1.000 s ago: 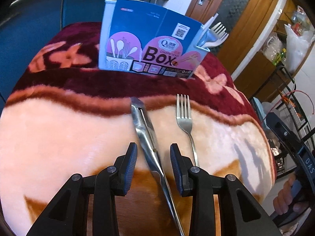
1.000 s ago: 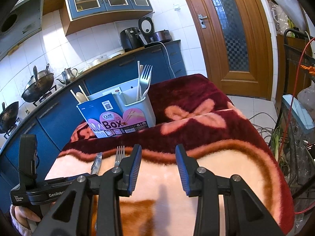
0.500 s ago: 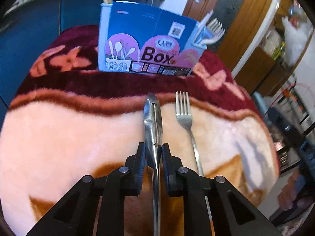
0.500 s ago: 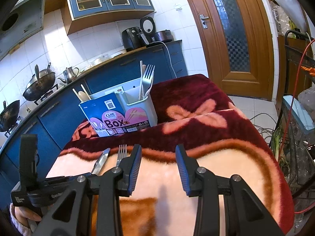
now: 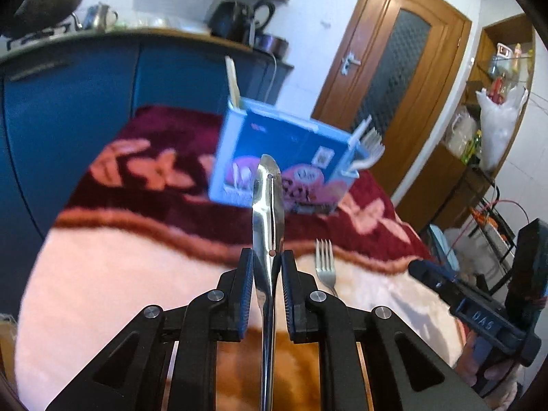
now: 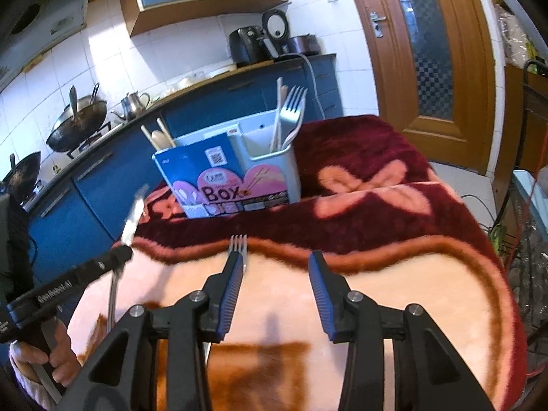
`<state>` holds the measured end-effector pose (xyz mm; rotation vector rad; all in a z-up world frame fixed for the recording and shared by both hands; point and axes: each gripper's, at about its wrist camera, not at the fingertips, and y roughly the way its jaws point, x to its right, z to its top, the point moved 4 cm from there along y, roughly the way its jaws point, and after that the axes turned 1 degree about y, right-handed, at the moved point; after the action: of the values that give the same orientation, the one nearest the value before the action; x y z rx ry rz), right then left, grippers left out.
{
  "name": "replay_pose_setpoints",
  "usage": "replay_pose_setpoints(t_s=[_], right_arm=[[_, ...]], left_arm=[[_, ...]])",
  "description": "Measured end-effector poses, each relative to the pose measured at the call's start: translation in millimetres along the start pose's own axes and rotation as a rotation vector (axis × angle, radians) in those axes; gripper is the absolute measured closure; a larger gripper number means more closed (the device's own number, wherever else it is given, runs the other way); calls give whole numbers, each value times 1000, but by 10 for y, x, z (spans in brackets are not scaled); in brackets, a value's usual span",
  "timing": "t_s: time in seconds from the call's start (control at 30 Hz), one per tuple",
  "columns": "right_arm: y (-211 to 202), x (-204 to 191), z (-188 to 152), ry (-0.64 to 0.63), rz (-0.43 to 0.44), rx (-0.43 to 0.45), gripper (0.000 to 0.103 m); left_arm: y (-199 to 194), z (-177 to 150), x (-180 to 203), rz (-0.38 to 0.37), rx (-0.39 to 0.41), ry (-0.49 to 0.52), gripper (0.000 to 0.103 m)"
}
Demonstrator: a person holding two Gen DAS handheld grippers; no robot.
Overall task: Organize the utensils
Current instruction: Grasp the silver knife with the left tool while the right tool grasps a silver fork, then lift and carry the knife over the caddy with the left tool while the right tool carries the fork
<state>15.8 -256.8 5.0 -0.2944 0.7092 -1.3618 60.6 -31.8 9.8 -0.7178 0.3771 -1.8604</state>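
Note:
My left gripper (image 5: 268,260) is shut on a steel knife (image 5: 267,205) and holds it lifted above the blanket, blade pointing at the blue utensil box (image 5: 284,157). The knife also shows in the right wrist view (image 6: 132,219), raised at the left. A steel fork (image 5: 324,260) lies on the blanket to the right of the knife; in the right wrist view the fork (image 6: 238,245) lies just ahead of my left finger. My right gripper (image 6: 275,267) is open and empty. The box (image 6: 226,174) holds forks and chopsticks.
The table is covered by a pink and maroon blanket (image 6: 376,274). Blue kitchen cabinets (image 5: 68,102) stand behind it. A wooden door (image 6: 428,51) and a cluttered rack (image 5: 493,233) are to the right.
My left gripper closed on the knife and lifted it off the blanket toward the box. My right gripper moved slightly forward toward the fork, staying open.

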Motion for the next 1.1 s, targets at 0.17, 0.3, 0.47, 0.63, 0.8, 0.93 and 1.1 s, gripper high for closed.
replay_pose_setpoints(t_s=[0.17, 0.3, 0.47, 0.63, 0.8, 0.93, 1.1], right_arm=[[214, -99, -13, -16, 20, -49, 59], [431, -174, -16, -37, 27, -95, 59], [681, -233, 10, -61, 35, -150, 58], [880, -280, 21, -71, 63, -213, 58], [986, -328, 74, -108, 63, -242, 58], [1082, -324, 118, -111, 80, -261, 58], [1103, -290, 134, -98, 95, -265, 78]], left_arm=[[-82, 76, -149, 22, 72, -8, 87], [-114, 118, -252, 40, 106, -5, 87], [-119, 137, -329, 49, 130, -6, 87], [-85, 133, -383, 35, 130, -28, 87], [-56, 133, -399, 25, 134, -41, 87], [-62, 122, -383, 18, 135, -41, 87], [-99, 128, -370, 16, 141, -40, 87]])
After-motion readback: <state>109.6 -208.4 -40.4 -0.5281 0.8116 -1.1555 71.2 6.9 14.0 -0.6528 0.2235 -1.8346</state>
